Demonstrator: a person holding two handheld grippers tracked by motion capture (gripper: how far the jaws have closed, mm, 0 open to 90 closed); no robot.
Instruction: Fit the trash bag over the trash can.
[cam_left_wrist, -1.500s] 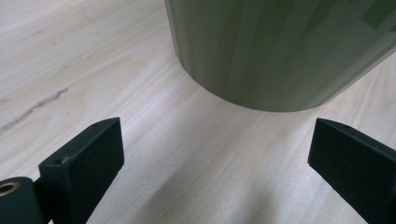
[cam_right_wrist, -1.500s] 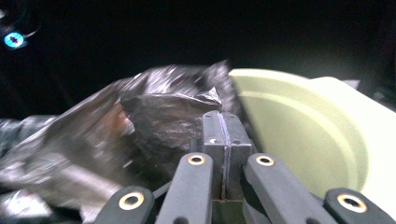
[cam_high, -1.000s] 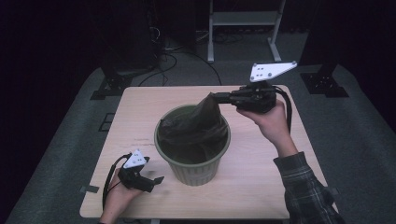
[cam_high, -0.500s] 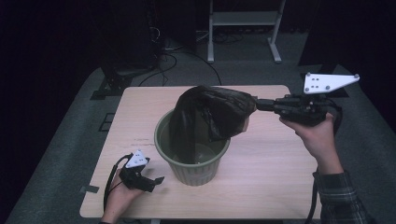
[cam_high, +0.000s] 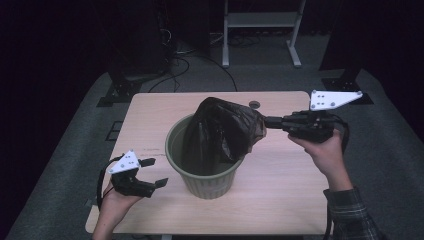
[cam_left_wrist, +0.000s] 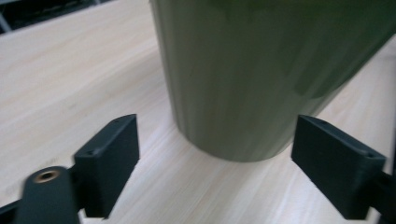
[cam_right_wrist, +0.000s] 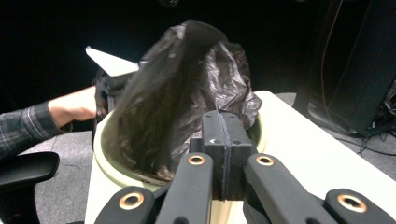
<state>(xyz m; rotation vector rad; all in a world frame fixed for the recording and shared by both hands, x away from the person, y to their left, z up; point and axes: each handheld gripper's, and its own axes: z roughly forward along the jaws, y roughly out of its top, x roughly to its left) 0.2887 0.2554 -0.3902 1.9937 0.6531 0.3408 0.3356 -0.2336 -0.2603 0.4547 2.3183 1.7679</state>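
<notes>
Right claw clamped flat on a pinch of black bin bag, pads pressed together with the plastic caught between them, as seen close up in the right gripper view. Held out level over the right half of the wooden surface, arm reaching in from the lower right. Bag stretched up and sideways out of the green waste bin, its lower part inside the bin, its upper part bulging above the rim and drawn toward the right claw. Bin upright near the middle of the surface.

Left claw just beside the bin, at its left, low near the front-left edge of the surface. Jaws spread wide but just now closing a little, nothing between the pads. In the left gripper view, both black pads apart with the ribbed green wall of the bin ahead, base resting on the surface, not touched by either pad.

Beyond the far edge of the surface: grey floor, cables, a metal stand.
</notes>
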